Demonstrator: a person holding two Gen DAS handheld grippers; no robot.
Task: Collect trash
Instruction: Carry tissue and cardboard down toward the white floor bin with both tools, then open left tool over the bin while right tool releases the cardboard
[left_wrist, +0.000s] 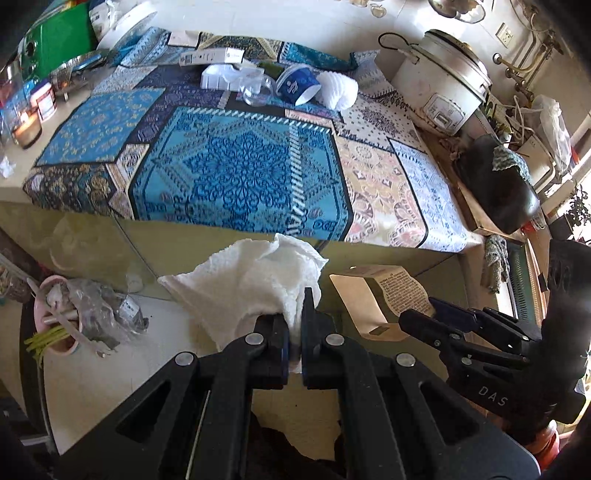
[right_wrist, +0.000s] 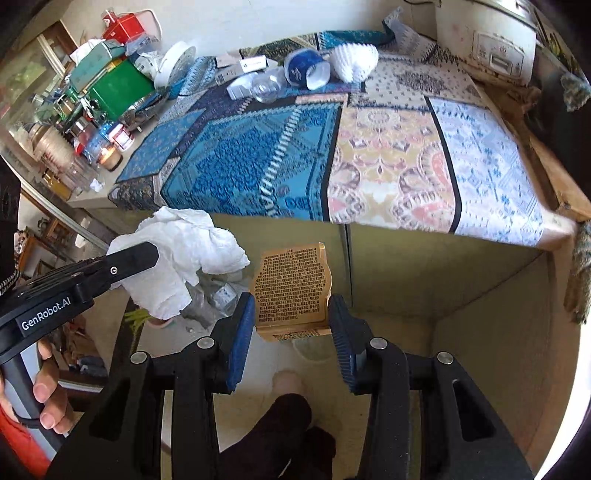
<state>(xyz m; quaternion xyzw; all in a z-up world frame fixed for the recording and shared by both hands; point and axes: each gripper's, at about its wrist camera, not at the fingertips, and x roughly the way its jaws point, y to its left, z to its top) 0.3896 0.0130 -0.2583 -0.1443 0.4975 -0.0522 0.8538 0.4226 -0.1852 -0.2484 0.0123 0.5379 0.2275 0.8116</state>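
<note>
We hold both grippers out past the front edge of a counter, pointing steeply down toward a pale tiled floor (left_wrist: 110, 369). Our left gripper (left_wrist: 294, 332) is clenched on a crumpled white paper towel (left_wrist: 251, 280), which bunches out above its fingers; our right gripper (right_wrist: 291, 325) is clamped on a small tan cardboard box (right_wrist: 291, 291) printed with dense dark text, its blue pads pressing the box's two sides. On the floor to the left, near the towel, sits a pink bin (left_wrist: 61, 332) with a clear plastic bag and some yellow-green scraps sticking out. The counter is covered by a patchwork cloth (left_wrist: 243, 170) in blue, cream and yellow patterns. At its far edge lie a blue-and-white paper cup (left_wrist: 297, 85) on its side, a clear plastic cup (left_wrist: 258, 90), a white ribbed foam piece (left_wrist: 338, 90) and a few small white boxes. A white rice cooker (left_wrist: 439, 85) stands at the right end, and a green box (left_wrist: 61, 40), jars and a lit candle (left_wrist: 26, 125) crowd the left end. The cabinet front below the counter is yellowish-green.
</note>
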